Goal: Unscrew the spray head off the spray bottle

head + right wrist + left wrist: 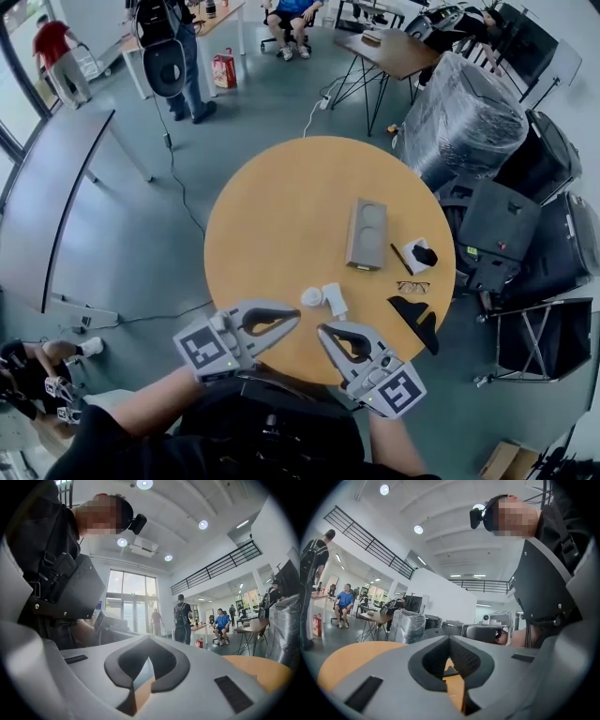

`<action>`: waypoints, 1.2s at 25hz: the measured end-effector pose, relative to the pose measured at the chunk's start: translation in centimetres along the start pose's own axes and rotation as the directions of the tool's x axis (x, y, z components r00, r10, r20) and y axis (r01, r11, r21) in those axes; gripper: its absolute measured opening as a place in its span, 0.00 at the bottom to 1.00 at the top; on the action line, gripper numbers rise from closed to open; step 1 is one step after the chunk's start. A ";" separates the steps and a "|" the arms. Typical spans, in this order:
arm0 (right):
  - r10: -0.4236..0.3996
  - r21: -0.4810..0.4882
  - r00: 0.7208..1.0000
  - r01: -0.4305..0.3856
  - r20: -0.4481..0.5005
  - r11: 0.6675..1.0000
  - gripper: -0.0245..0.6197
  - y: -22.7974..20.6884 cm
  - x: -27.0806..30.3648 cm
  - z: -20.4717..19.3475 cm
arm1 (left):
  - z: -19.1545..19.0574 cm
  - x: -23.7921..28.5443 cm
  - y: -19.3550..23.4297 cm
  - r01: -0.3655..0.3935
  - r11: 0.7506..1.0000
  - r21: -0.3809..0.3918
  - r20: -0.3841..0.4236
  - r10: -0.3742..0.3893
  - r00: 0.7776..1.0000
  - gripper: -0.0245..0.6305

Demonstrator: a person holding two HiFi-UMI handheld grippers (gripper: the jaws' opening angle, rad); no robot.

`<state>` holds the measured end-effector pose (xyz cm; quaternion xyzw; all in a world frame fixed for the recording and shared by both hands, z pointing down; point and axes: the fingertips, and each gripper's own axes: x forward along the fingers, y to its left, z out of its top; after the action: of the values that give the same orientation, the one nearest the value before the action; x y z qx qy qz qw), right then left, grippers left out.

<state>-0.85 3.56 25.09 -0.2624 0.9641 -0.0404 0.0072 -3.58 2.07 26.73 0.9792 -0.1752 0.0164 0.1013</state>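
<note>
Head view | left gripper (294,319): jaws together, empty | right gripper (323,331): jaws together, empty | spray bottle (311,297) just beside spray head (335,300) on round table (272,216)

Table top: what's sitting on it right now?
On the round table: a white spray bottle lying beside a small white round piece, a grey block, glasses and a black wedge. The left gripper and right gripper cover its near edge, so anything there is hidden.

Small white pieces (333,300) indistinct, cardboard box (504,461) cropped
</note>
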 end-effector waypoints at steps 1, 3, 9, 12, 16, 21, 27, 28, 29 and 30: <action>-0.001 0.001 1.000 0.001 0.000 1.000 0.05 0.1 -0.1 0.0 | -0.1 0.0 -0.2 0.000 1.000 0.006 -0.005 0.000 1.000 0.04; -0.013 0.001 1.000 0.013 -0.004 1.000 0.05 0.1 -0.2 0.1 | 0.0 -0.1 -0.4 -0.005 1.000 0.007 -0.010 0.005 1.000 0.04; -0.059 -0.027 0.998 0.059 -0.012 0.998 0.05 -0.4 -0.7 0.1 | 0.2 -0.3 -0.8 -0.019 1.000 0.019 0.001 0.019 1.000 0.04; -0.074 -0.007 0.997 0.074 0.011 0.997 0.05 -0.7 -0.9 0.3 | 0.0 -0.4 -1.1 -0.022 0.999 0.032 -0.006 0.023 1.000 0.04; -0.074 0.047 0.997 0.073 0.025 0.996 0.05 -1.2 -1.2 0.4 | 0.1 0.0 -1.5 -0.016 0.999 0.045 -0.007 0.016 1.000 0.04; -0.077 0.024 0.997 0.076 0.015 0.997 0.05 -1.2 -1.1 0.4 | 0.2 0.4 -1.8 0.001 0.997 0.082 -0.009 0.000 1.000 0.04; -0.088 0.007 0.996 0.088 0.018 0.996 0.05 -1.1 -1.1 0.5 | 0.2 0.5 -2.2 0.024 0.996 0.084 -0.006 -0.023 1.000 0.04; -0.090 0.004 0.996 0.090 0.017 0.996 0.05 -1.1 -1.0 0.4 | 0.2 0.5 -2.3 0.025 0.996 0.089 -0.007 -0.025 1.000 0.04; -0.092 -0.001 0.996 0.092 0.014 0.996 0.05 -1.1 -1.0 0.4 | 0.1 0.5 -2.3 0.026 0.995 0.095 -0.008 -0.025 1.000 0.04; -0.095 -0.008 0.995 0.095 0.010 0.995 0.05 -1.1 -0.9 0.3 | 0.1 0.5 -2.3 0.025 0.995 0.099 -0.010 -0.024 1.000 0.04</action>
<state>0.51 3.07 24.89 -0.3082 0.9506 -0.0354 0.0090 -2.30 3.95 26.27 0.9850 -0.1617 0.0279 0.0533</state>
